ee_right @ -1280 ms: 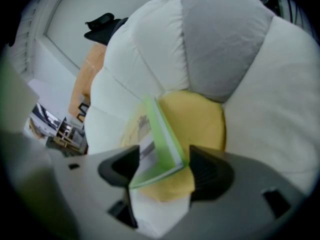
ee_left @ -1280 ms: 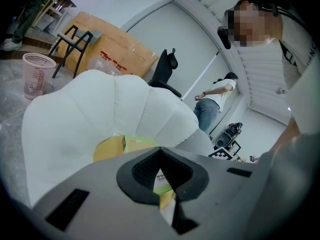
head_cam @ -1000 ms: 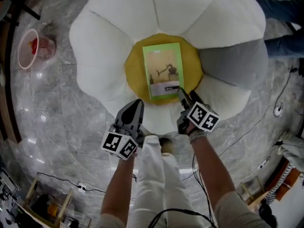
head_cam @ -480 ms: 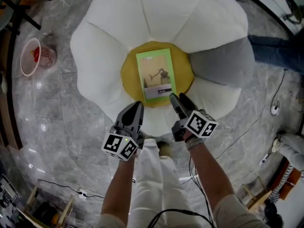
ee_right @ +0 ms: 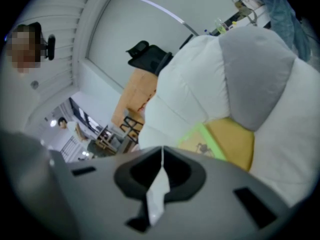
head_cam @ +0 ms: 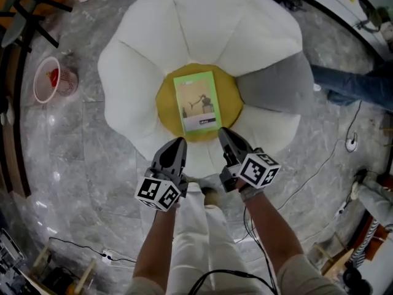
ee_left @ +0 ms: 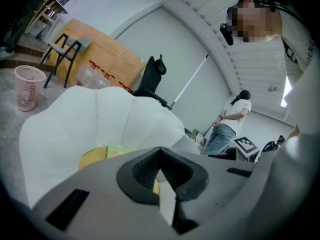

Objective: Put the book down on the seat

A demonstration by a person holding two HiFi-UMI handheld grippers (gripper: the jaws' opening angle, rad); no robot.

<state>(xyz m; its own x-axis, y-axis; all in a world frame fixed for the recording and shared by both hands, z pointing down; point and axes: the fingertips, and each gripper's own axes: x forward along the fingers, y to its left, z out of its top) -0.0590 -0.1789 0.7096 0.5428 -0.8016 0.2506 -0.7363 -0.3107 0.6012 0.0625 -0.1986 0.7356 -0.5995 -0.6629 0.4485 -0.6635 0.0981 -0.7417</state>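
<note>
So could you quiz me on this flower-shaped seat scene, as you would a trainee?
1. True or false: the book lies on a white petal of the seat.
2. What do the left tongs and right tongs hold? A the book, B a cup, C nothing.
3. Fill in: the pink basket stands on the ____.
Key: 1 false, it lies on the yellow centre; 2 C; 3 floor.

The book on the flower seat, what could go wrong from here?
The book lies flat on the seat's yellow centre, its near edge close to that patch's rim; the left gripper and right gripper hang close by, so a nudge might slide it off. A floor cable beside the person's right arm might catch a foot.
</note>
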